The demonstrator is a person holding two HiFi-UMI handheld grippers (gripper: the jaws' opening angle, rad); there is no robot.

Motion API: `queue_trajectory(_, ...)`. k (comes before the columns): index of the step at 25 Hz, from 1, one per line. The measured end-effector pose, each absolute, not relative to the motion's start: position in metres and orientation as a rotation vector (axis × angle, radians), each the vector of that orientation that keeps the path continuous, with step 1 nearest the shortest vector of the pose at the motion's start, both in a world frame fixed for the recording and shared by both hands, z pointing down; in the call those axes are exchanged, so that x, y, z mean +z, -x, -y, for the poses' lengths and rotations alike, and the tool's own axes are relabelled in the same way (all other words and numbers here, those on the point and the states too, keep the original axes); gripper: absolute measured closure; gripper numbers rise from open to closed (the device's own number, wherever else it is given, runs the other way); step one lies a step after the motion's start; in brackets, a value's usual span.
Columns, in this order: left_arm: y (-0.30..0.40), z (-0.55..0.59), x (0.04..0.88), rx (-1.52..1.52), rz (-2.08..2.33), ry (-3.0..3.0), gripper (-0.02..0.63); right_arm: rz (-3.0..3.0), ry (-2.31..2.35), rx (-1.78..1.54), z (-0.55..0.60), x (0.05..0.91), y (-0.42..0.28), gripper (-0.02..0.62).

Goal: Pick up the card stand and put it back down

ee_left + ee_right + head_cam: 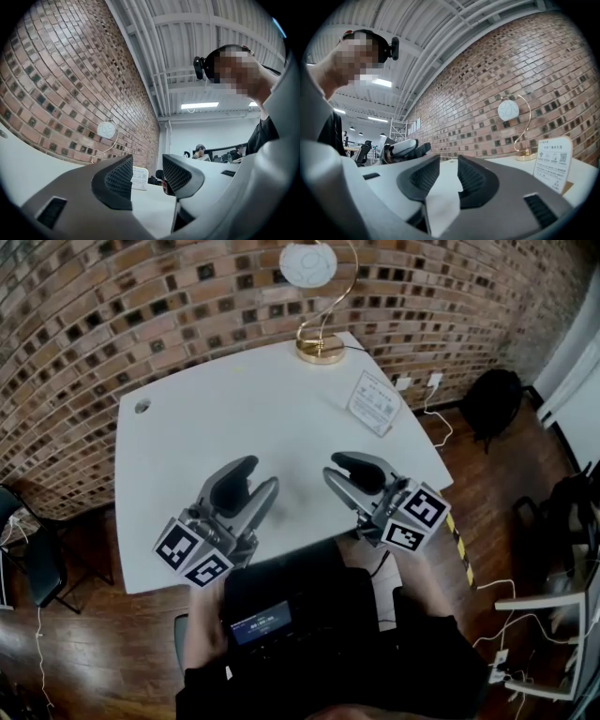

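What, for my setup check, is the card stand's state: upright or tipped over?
Upright: the card stand stands on the table, its printed face raised, not lying flat.

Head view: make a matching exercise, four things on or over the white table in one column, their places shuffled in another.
1. white printed card stand
2. gold lamp with round white shade
3. grey left gripper
4. small round hole

A. white table, far left corner
B. above the near edge, jaws apart, empty
C. table's right edge
D. far edge, by the brick wall

Pairs: 1-C, 2-D, 3-B, 4-A
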State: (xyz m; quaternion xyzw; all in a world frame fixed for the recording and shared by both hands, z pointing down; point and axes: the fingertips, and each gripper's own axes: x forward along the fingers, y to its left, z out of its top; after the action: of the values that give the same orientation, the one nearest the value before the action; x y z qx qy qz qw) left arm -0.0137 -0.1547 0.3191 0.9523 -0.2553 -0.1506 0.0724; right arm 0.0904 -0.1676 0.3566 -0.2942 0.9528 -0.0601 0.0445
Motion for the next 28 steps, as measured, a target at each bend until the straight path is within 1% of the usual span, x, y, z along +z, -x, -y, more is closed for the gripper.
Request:
queue_trajectory(7, 0.027, 0.174, 0.327, -0.399, 0.797, -2.851, 0.414, -2.936, 0.962, -0.235, 0.188, 0.37, -0.093, 0.451)
queue_trajectory(11, 0.031, 0.177, 0.33, -0.398, 0.801, -2.842, 0.414, -2.924, 1.034, -0.246, 0.198, 0.373, -0.108, 0.451)
queue_trajectory(17, 0.02, 0.184, 0.332, -0.397, 0.757, -2.841, 0.413, -2.846, 1.269, -0.259, 0.22, 0.381, -0.163, 0.428)
queue_trajectory(19, 0.009, 0.187, 0.332, -0.383, 0.724, -2.852, 0.399, -2.809, 1.368, -0.27, 0.23, 0.387, -0.186, 0.426)
queue_trajectory(23, -0.017, 0.192, 0.331, -0.365, 0.651, -2.862, 0.399, -2.764, 1.549, -0.293, 0.246, 0.404, -0.227, 0.422)
queue_trajectory(28, -0.052, 0.196, 0.331, -0.313, 0.57, -2.885, 0.399, -2.741, 1.689, -0.32, 0.265, 0.42, -0.258, 0.396)
